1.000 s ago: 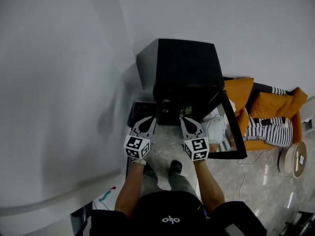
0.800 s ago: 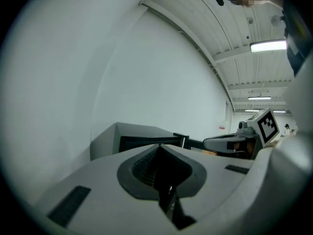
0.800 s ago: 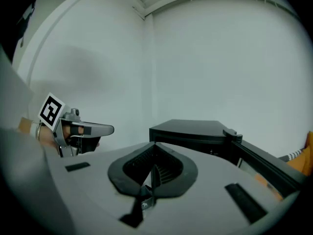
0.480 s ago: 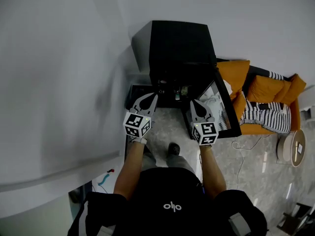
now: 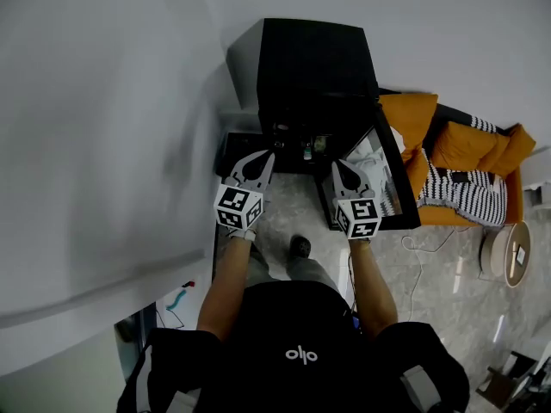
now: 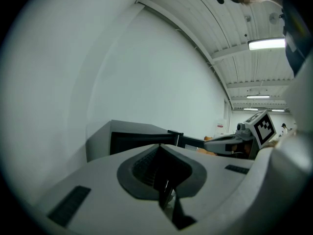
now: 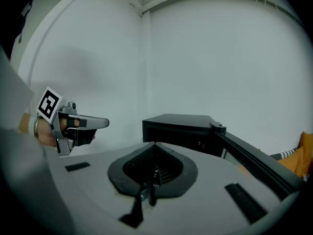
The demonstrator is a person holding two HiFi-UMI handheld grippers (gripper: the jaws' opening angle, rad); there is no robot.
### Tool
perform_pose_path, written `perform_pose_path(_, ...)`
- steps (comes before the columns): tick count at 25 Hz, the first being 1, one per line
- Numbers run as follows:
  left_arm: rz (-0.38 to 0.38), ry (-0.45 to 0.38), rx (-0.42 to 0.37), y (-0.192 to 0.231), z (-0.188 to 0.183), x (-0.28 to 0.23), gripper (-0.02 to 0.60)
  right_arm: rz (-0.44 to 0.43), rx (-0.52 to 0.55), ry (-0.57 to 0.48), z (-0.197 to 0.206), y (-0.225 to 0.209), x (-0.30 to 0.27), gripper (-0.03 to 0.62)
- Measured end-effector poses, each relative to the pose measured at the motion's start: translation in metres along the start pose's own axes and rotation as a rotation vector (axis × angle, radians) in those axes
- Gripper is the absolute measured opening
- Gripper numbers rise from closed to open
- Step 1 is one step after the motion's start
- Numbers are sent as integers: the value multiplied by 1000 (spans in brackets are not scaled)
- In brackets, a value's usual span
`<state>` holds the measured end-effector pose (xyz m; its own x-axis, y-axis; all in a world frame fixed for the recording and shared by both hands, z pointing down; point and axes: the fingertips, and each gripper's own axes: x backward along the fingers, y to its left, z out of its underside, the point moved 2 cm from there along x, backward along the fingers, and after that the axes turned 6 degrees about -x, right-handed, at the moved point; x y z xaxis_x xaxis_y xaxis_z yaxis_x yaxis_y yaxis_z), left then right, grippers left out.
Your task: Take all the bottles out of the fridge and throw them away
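The black mini fridge stands against the white wall with its glass door swung open to the right. Small bottles show dimly at its dark opening. My left gripper is shut and empty, its tip just before the fridge's lower left front. My right gripper is shut and empty too, beside the door's inner face. In the left gripper view the shut gripper points at the fridge. The right gripper view has that gripper before the fridge and its door.
An orange sofa with striped cushions stands right of the fridge, a round side table beyond it. The white wall runs close along the left. A person's feet stand on the marbled floor; cables lie at lower left.
Both grippers have come closer to the fridge front and spread a little apart. Both stay shut.
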<state>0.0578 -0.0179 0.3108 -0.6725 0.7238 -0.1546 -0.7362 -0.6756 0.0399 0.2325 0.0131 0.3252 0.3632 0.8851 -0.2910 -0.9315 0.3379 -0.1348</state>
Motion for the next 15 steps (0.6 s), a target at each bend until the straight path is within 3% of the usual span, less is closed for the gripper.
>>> perform_pose_path(7,-12,46,15,11,36,-10,3,-29,4,63,29,-9,-33,9)
perform_pose_path(15,4,107,32,36,122,-38,3,-36,17,126,98,-31,-108,9)
